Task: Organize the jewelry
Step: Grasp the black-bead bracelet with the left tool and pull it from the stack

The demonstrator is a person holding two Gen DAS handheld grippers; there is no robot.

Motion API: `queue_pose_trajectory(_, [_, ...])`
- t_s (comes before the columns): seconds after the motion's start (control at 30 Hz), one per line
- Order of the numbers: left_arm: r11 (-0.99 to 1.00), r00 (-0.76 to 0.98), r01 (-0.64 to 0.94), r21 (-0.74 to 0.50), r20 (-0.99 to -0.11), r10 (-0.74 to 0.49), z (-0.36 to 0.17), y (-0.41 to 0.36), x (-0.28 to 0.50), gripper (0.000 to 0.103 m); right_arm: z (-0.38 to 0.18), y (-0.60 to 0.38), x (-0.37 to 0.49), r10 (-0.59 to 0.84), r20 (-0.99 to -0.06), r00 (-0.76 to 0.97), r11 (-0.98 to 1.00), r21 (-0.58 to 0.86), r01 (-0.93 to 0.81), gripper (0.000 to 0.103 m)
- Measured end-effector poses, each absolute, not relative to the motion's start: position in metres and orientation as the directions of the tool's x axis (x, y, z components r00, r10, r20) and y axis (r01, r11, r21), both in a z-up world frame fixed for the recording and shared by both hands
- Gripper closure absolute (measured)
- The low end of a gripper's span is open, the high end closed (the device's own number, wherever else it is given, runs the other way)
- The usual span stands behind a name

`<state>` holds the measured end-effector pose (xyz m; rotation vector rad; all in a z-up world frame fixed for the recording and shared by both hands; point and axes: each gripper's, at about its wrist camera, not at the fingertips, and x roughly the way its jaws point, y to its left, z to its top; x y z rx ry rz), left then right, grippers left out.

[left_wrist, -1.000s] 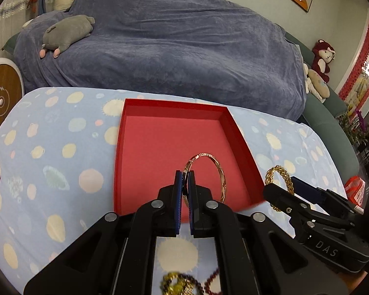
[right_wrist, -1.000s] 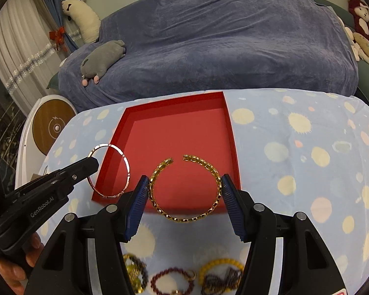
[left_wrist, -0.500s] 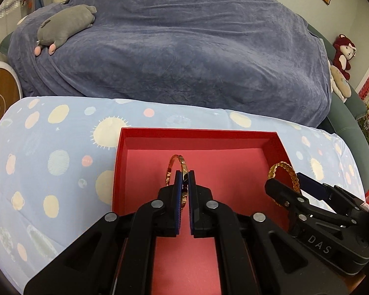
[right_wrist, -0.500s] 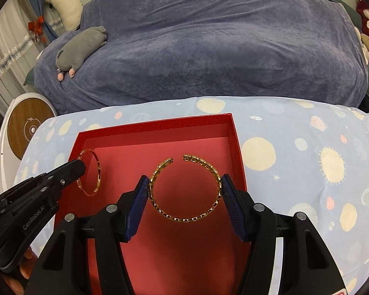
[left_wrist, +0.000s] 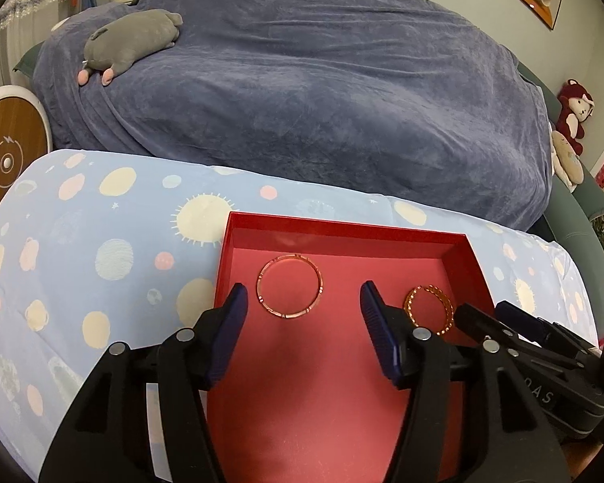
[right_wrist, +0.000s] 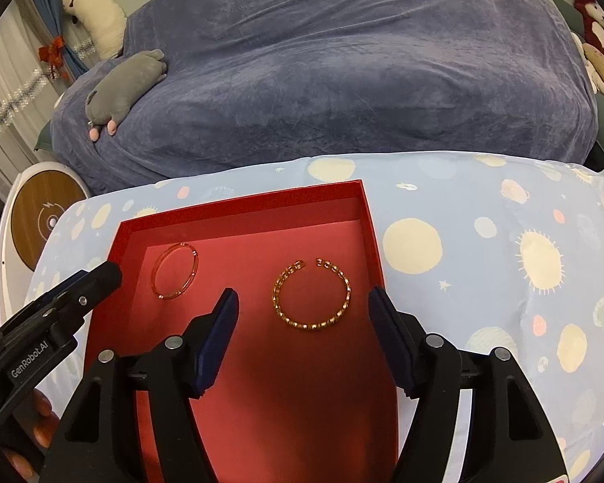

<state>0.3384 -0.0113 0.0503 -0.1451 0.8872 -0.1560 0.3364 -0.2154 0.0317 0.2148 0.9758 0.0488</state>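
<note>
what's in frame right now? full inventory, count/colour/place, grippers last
red box: 1, red, open, on the spotted cloth
thin bangle: 1, rose gold, closed ring, flat on the box floor, left side
chain cuff bracelet: 1, gold, open-ended, flat on the box floor, right side
spotted cloth: 1, light blue with pale dots and suns, under the box
blanket: 1, slate blue, draped over the sofa behind
grey plush: 1, grey with pink paws, on the blanket
red plush: 1, dark red, far right on the sofa
left gripper: 1, black with blue pads, jaws opening, bangle lying free ahead
right gripper: 1, same build, jaws opening, cuff lying free between the fingertips
</note>
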Motion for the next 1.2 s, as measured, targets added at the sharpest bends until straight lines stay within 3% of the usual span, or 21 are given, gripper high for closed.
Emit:
queue_pose_trajectory(0.4, [0.977,0.612,0.103,-0.185,-0.763,-0.209,0.059,0.007,0.226,0.043,0.059,-0.235,0.217,0.125,-0.79,0.6,0.977,0.202,0.062,0.039])
queue_pose_trajectory(0.9, [0.977,0.493,0.103,-0.189,-0.843,-0.215,0.003,-0.001,0.106,0.044,0.02,-0.234,0.079,0.097,-0.847,0.523,0.976,0.184,0.115,0.039])
queue_pose_trajectory(1.03, [0.977,0.471,0.128,-0.171,-0.856,-0.211,-0.009,-0.012,0.098,0.056,0.01,-0.23,0.057,0.106,-0.855,0.507,0.973,0.195,0.126,0.039])
queue_pose_trajectory(1.2, [0.967,0.466,0.131,-0.22,-0.847,-0.255,-0.012,-0.012,0.094,0.08,0.005,-0.225,0.042,0.112,-0.862,0.495,0.971,0.201,0.13,0.039])
